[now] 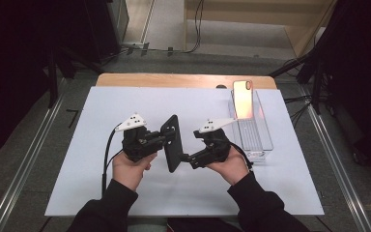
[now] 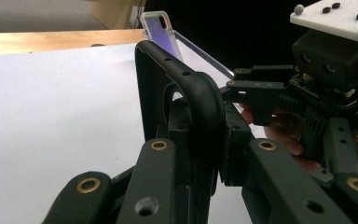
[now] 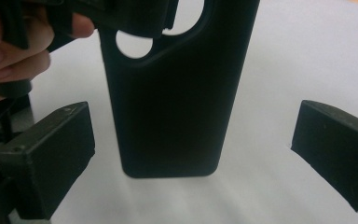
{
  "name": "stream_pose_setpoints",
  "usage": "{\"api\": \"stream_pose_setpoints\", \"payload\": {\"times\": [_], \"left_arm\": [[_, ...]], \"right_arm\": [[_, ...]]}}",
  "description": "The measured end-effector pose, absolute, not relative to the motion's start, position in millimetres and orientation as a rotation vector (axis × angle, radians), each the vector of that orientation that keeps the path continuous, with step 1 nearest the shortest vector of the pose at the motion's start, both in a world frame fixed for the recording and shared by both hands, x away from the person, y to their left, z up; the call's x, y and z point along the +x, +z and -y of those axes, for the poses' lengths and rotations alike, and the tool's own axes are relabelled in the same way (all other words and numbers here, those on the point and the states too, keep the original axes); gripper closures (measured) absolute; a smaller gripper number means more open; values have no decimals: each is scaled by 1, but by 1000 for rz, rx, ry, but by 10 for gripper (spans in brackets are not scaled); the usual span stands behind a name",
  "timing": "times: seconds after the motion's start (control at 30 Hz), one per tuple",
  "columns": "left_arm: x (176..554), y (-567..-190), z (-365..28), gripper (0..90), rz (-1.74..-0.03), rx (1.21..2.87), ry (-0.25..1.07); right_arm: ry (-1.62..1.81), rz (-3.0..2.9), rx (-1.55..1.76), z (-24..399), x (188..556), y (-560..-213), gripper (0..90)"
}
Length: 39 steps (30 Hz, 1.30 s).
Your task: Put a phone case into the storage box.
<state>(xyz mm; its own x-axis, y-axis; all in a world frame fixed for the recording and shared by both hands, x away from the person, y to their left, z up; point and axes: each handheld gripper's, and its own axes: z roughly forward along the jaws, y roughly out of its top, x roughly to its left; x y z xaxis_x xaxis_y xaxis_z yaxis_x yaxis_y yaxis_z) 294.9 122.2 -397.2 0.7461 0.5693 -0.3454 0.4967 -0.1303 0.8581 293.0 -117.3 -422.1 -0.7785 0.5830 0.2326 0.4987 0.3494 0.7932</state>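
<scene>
In the high view, the left gripper is clamping its jaws on the upper end of a black phone case, which is hanging above the white sheet on the table, between the two hands. The case's long axis is running from far to near, its top end with the camera cutout pointing away from the person and tilted slightly right. The right gripper is sitting just beside the case's lower right edge. Far right, a second phone case, pinkish and glossy, is leaning upright in a clear tray.

In the left gripper view, the jaws are pinching the black phone case edge-on across its thin wall, the rounded corner rising between them. The right gripper is reaching in from the right, with the second phone case standing behind.

In the right gripper view, the black phone case is standing lengthwise, cutout end up, bottom end down. The right gripper's jaws are standing wide apart on either side, touching nothing. The left gripper is gripping the case's top.
</scene>
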Motion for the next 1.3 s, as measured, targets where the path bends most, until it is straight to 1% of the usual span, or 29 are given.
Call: {"api": "stream_pose_setpoints", "payload": {"times": [0.47,0.77,0.8,0.87,0.97,1.07,1.13,1.2,1.3], "left_arm": [[289,-398,-117,789,-847,1777,69],[288,-399,-113,788,-845,1773,42],[287,-399,-113,788,-846,1774,45],[288,-399,-113,785,-850,1766,40],[288,-399,-113,780,-849,1765,29],[287,-397,-112,734,-850,1760,19],[286,-395,-111,651,-851,1770,34],[285,-394,-111,607,-849,1775,45],[285,-392,-112,515,-859,1775,52]], "right_arm": [[1488,-2494,1036,101,301,-423,0],[1536,-2461,1059,92,305,-424,0],[1540,-2461,1056,92,305,-424,56],[1553,-2453,1035,93,304,-424,101],[1537,-2447,1013,93,302,-422,110],[1505,-2443,995,94,301,-422,116],[1503,-2441,999,95,301,-422,117],[1497,-2442,1005,96,301,-422,117],[1486,-2434,1016,99,302,-423,118]]}}
